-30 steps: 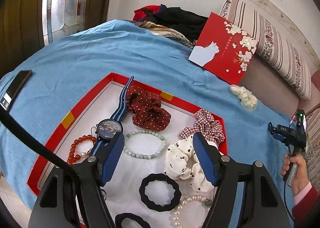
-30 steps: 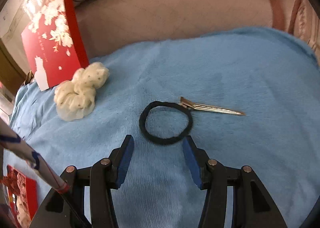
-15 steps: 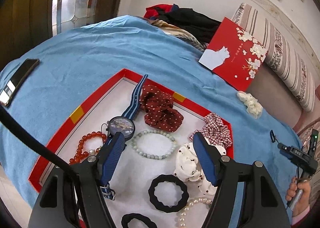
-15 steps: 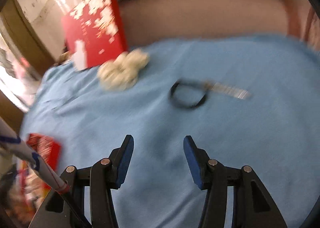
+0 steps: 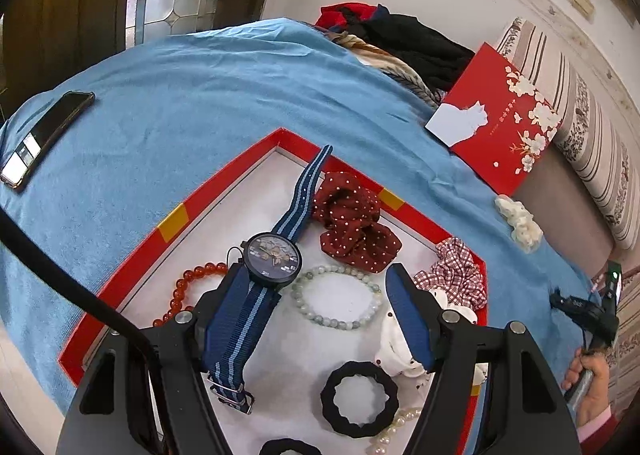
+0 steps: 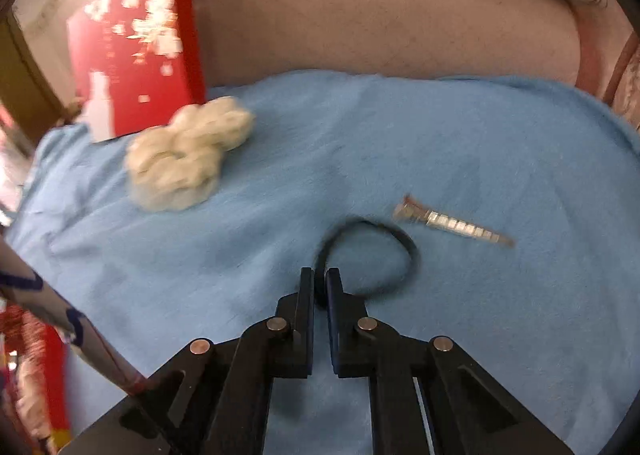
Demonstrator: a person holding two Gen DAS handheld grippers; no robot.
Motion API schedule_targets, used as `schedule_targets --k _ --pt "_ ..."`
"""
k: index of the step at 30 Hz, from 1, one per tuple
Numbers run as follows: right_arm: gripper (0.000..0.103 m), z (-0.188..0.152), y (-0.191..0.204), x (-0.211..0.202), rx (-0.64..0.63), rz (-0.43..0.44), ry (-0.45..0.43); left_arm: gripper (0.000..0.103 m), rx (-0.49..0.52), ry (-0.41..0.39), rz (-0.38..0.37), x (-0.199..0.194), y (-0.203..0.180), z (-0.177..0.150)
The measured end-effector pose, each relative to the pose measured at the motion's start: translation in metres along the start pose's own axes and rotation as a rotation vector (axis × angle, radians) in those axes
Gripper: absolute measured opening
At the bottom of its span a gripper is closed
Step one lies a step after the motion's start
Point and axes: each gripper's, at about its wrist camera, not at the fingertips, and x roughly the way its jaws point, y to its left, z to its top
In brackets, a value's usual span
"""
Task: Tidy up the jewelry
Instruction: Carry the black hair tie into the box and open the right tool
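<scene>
My right gripper (image 6: 320,287) is shut on a thin black hair tie (image 6: 404,247) lying on the blue cloth, pinching its near left edge. A silver hair clip (image 6: 452,225) lies just right of the tie and a cream scrunchie (image 6: 188,161) lies to the left. My left gripper (image 5: 320,307) is open and empty above the red tray (image 5: 172,221). The tray holds a blue-strap watch (image 5: 272,259), a red dotted scrunchie (image 5: 352,225), a pale bead bracelet (image 5: 336,301), an orange bead bracelet (image 5: 192,279) and a black scrunchie (image 5: 358,397).
A red floral box (image 5: 500,123) leans on the striped sofa back. A phone (image 5: 44,135) lies on the blue cloth at the far left. Dark clothes (image 5: 404,39) are piled at the back. The cream scrunchie (image 5: 518,221) also shows right of the tray.
My right gripper swung away, came back to the black hair tie and closed on its edge. My left gripper rose and drew back over the tray, still open.
</scene>
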Motion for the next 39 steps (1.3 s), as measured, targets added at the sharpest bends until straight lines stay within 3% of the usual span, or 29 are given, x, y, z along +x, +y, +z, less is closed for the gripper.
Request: schedule_targets --k 5,7,9,10,12,18,23,27,31,34,36,39 --pt "0.007 -0.024 0.008 -0.041 0.01 0.174 0.0 0.07 -0.004 -0.006 -0.001 -0.004 0.003 0.001" --pt "0.008 -0.032 0.019 -0.055 -0.007 0.196 -0.006 0.07 -0.011 -0.016 0.015 -0.007 0.007 0.001" --pt "0.013 -0.036 0.037 -0.063 -0.042 0.208 -0.004 0.07 -0.026 -0.021 0.027 -0.009 0.012 0.001" --pt "0.021 -0.042 0.047 -0.069 -0.057 0.217 -0.001 0.07 -0.034 -0.019 0.032 -0.009 0.014 0.001" --pt "0.029 -0.05 0.075 -0.078 -0.099 0.27 0.014 0.07 -0.049 -0.014 0.044 -0.009 0.019 0.001" --pt "0.03 -0.082 0.188 -0.08 -0.261 0.455 0.086 0.07 -0.05 0.003 0.046 -0.01 0.024 0.0" --pt "0.03 -0.123 0.279 -0.054 -0.495 0.358 0.169 0.07 -0.056 0.003 0.032 -0.012 0.028 0.002" --pt "0.03 -0.139 0.317 -0.023 -0.547 0.313 0.233 0.07 -0.076 0.003 0.02 -0.015 0.034 0.004" --pt "0.032 -0.137 0.323 -0.027 -0.548 0.347 0.254 0.07 -0.093 0.01 0.015 -0.018 0.041 0.005" --pt "0.033 -0.122 0.313 -0.055 -0.531 0.364 0.183 0.07 -0.097 0.001 0.014 -0.022 0.045 0.006" --pt "0.033 -0.109 0.307 -0.064 -0.534 0.291 0.119 0.07 -0.106 0.002 0.015 -0.023 0.047 0.007" --pt "0.033 -0.097 0.311 -0.046 -0.539 0.161 0.116 0.07 -0.108 0.014 0.004 -0.021 0.049 0.006"
